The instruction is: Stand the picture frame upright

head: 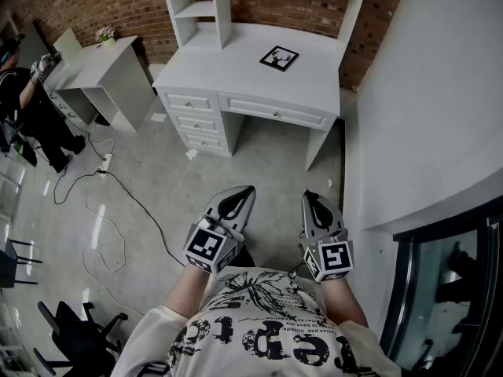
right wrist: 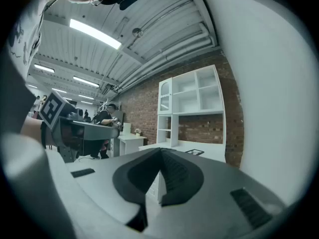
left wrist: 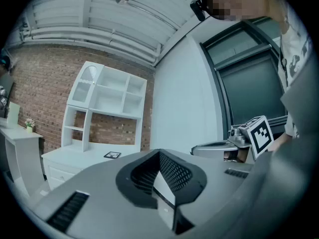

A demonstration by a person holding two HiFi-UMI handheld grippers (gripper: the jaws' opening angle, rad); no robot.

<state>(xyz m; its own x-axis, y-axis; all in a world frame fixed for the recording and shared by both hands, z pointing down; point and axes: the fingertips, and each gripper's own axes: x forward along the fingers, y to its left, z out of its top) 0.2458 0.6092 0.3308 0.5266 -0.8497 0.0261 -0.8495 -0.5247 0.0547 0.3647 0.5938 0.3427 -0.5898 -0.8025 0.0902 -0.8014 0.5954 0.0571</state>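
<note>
A black picture frame (head: 279, 57) with a white print lies flat on the white desk (head: 236, 61), toward its right side. It shows small and far off in the left gripper view as the frame (left wrist: 112, 155) and in the right gripper view as the frame (right wrist: 194, 152). Both grippers are held close to my body, well short of the desk. My left gripper (head: 244, 192) is shut with nothing between its jaws. My right gripper (head: 311, 198) is shut and empty too. Both point level toward the desk.
The desk has drawers (head: 195, 120) at its left and a white shelf hutch (head: 200, 6) on top. A white wall (head: 424, 93) runs along the right. A second white desk (head: 106, 73) stands at the left, with a person (head: 27, 108) beside it. Cables (head: 102, 210) trail over the floor.
</note>
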